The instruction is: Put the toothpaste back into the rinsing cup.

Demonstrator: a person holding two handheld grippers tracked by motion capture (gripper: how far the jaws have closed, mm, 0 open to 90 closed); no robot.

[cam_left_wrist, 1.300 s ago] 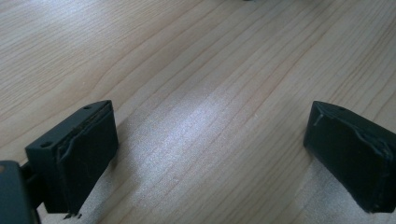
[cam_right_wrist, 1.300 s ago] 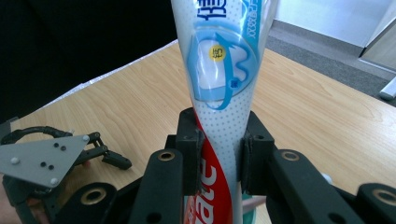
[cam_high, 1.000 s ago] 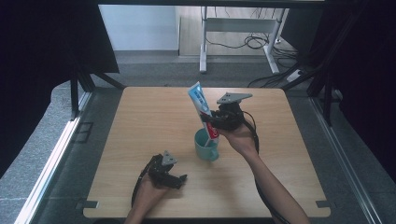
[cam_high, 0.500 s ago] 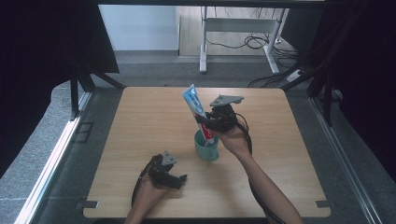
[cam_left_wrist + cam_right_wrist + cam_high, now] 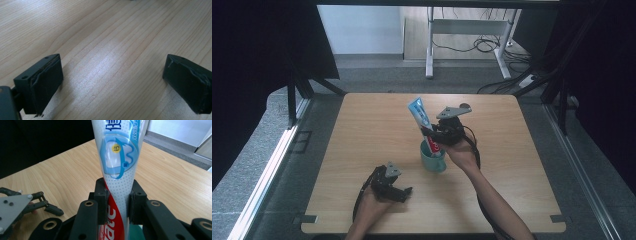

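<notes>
My right gripper (image 5: 434, 134), clamped on the toothpaste tube (image 5: 418, 113), has sunk since a second ago; the tube's cap end now enters the teal cup (image 5: 432, 161). Left gripper (image 5: 398, 187) rests open on the table (image 5: 522, 165).

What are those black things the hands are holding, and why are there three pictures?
A person sits at a wooden table and holds a grabbing tool, a claw, in each hand. Each claw has two black jaws that squeeze together like tongs.

One picture is taken from above and looks down on the table. The other two come from little cameras that ride on the claws, so you see along the jaws.

The right claw is shut on a toothpaste tube, which is blue and white with red lower down. It holds the tube upright, with the bottom end over or in a teal cup that stands on the table.

The left claw is near the front edge of the table. Its jaws are wide apart, with bare wood between them, so it holds nothing.
</notes>
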